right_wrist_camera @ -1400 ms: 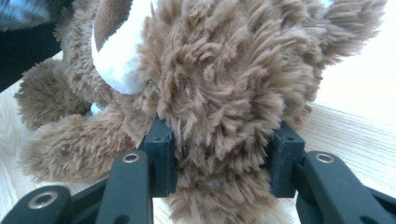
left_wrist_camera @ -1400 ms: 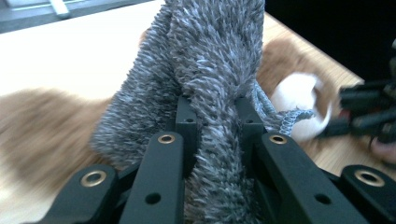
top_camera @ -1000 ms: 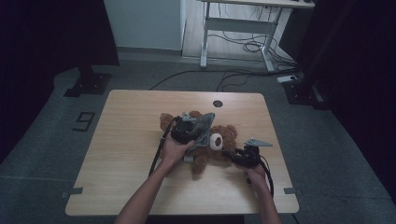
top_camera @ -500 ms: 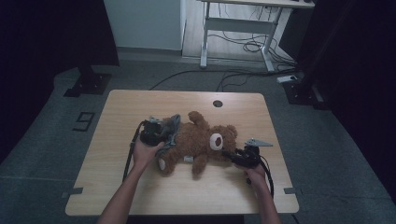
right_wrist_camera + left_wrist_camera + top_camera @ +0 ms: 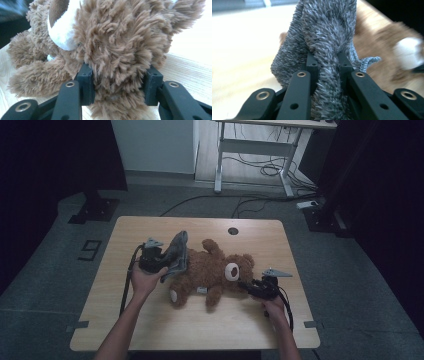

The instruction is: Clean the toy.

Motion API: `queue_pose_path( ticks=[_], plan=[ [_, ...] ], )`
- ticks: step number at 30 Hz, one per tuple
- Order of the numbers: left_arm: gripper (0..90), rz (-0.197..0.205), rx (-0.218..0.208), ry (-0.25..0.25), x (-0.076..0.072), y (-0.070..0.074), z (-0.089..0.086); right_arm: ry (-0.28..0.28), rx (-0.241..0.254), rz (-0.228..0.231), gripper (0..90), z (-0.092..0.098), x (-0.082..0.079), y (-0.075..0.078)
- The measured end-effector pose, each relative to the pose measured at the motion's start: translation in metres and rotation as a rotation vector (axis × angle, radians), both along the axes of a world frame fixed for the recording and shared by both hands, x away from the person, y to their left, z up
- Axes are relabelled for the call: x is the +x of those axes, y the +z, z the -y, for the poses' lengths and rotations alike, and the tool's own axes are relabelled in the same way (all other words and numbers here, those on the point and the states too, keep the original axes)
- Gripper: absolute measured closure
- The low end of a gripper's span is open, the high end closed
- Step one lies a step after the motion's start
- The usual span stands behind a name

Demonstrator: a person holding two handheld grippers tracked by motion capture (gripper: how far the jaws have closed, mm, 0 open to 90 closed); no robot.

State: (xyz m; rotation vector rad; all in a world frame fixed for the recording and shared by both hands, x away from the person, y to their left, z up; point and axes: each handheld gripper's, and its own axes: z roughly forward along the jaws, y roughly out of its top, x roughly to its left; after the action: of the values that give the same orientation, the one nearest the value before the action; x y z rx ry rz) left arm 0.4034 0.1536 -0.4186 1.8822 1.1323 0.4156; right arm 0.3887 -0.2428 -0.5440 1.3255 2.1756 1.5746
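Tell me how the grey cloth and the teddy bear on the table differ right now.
The grey cloth is short-piled and small, while the teddy bear is brown, shaggy and far bigger. The cloth is lifted and draped over the bear's lower end, pinched in the left tongs; the bear lies flat on the table, its head clamped in the right tongs. Both are soft, fuzzy and held by tongs.

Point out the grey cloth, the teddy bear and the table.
grey cloth [image 5: 176, 254]: high view, middle of the raised fuzzy fold.
teddy bear [image 5: 209, 270]: high view, brown belly.
table [image 5: 210, 325]: high view, bare wood near the front edge.
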Motion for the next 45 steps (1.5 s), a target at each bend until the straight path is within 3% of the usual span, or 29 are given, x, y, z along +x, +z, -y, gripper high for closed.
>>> queue_pose_path(
  ticks=[3,4,5,7,9,11,14,18,24,30,36,42,45],
  plan=[
    [77.1,0.034,0.006,-0.052,0.0,0.015,0.026,-0.002,0.0,0.0,53.8,0.0,0.0,0.0],
    [77.0,0.025,0.013,-0.092,0.005,0.019,0.047,-0.001,-0.003,0.003,53.7,0.0,0.0,0.0],
    [77.0,0.025,0.013,-0.092,0.005,0.019,0.047,-0.001,-0.003,0.003,53.7,0.0,0.0,0.0],
    [76.9,0.019,0.032,-0.13,0.013,0.019,0.075,0.001,-0.006,0.005,53.7,0.0,0.0,0.0],
    [76.8,0.003,0.037,-0.154,0.02,0.015,0.096,-0.001,-0.004,0.007,53.7,0.0,-0.001,0.0],
    [76.8,-0.009,0.089,-0.165,0.028,0.004,0.12,0.001,-0.006,0.008,53.7,0.0,-0.001,0.0],
    [76.6,-0.058,0.134,-0.153,0.041,-0.021,0.134,0.003,-0.008,0.01,53.8,0.0,-0.001,0.0],
    [76.6,-0.068,0.092,-0.122,0.047,-0.025,0.122,0.004,-0.004,0.012,53.8,0.0,0.0,-0.001],
    [76.6,-0.056,0.13,-0.053,0.051,-0.021,0.088,0.004,-0.009,0.011,53.8,0.0,-0.001,0.0],
    [76.7,-0.092,0.1,0.007,0.055,-0.032,0.054,0.003,-0.008,0.016,53.8,-0.001,-0.001,0.0],
    [76.8,-0.101,0.136,0.054,0.053,-0.04,0.032,0.006,-0.005,0.01,53.8,0.0,-0.001,-0.001],
    [76.8,-0.121,0.119,0.069,0.046,-0.046,0.017,0.004,-0.005,0.011,53.8,0.0,-0.001,-0.001],
    [76.7,-0.132,0.103,0.063,0.043,-0.042,0.015,0.005,-0.007,0.008,53.9,0.0,-0.001,-0.001]
  ],
)
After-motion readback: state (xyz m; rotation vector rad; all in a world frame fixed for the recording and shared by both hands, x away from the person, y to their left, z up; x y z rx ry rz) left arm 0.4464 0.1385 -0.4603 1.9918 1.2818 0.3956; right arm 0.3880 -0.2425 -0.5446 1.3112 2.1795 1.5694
